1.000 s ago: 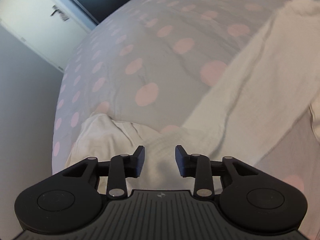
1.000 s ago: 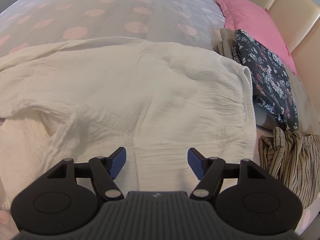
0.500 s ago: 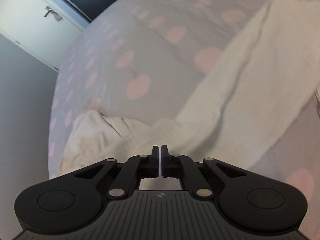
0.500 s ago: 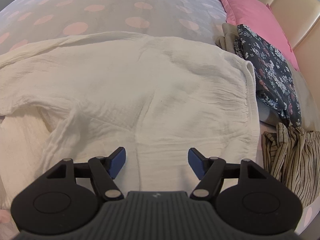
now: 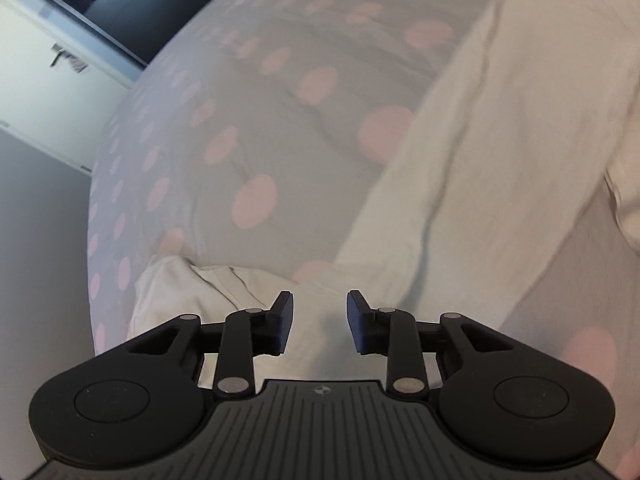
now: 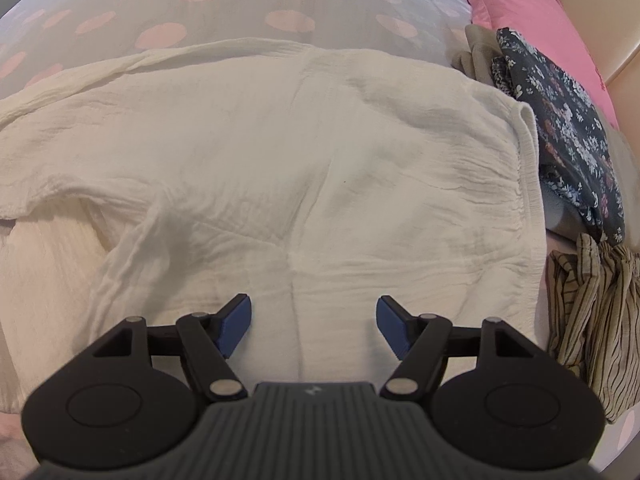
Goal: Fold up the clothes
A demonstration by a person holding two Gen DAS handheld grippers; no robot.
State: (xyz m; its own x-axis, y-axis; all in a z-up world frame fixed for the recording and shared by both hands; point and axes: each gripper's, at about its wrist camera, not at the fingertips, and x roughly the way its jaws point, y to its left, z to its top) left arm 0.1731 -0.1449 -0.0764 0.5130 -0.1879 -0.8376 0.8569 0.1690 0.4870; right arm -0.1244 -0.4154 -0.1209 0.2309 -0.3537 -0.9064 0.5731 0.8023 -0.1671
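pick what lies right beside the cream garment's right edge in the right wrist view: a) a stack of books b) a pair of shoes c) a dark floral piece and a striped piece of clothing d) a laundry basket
c: along the cream garment's right edge lie a dark floral piece and, lower down, a striped piece, with a pink pillow behind them.
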